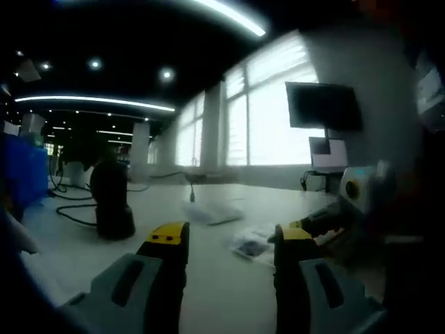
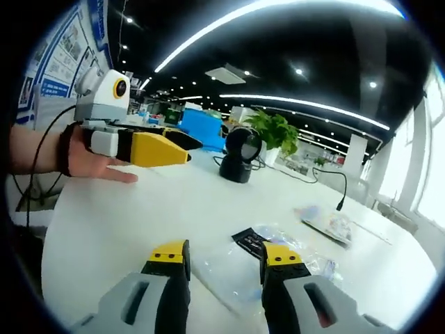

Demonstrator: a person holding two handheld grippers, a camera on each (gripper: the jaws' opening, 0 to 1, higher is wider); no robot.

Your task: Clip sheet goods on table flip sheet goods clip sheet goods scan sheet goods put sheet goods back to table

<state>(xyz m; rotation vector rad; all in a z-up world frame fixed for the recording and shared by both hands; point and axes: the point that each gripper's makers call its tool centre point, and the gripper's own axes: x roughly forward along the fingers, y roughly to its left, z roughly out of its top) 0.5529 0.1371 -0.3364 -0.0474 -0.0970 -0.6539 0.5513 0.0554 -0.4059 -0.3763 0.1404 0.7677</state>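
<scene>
In the right gripper view the right tongs (image 2: pixel 224 263) hang low over the white bench (image 2: pixel 125 216), jaws set apart with nothing between them. Just beyond their tips a clear packet (image 2: pixel 278 250) with a black label lies flat on the bench, and a second packet (image 2: pixel 328 224) lies farther off toward the right. A black scanner (image 2: pixel 240 156) stands upright on its base near the far edge, with a plant (image 2: pixel 274 132) behind it. The left tongs (image 2: pixel 149 147) come in from the left, held by a hand (image 2: pixel 87 161) above the bench, well apart from the packets; whether they are wide or narrow cannot be told there. In the dim left gripper view the left tongs (image 1: pixel 229 240) stand apart and empty, the packet (image 1: pixel 254 245) lies between and beyond their tips, the scanner (image 1: pixel 111 198) stands to the left, and a monitor (image 1: pixel 323 106) hangs by the windows.
</scene>
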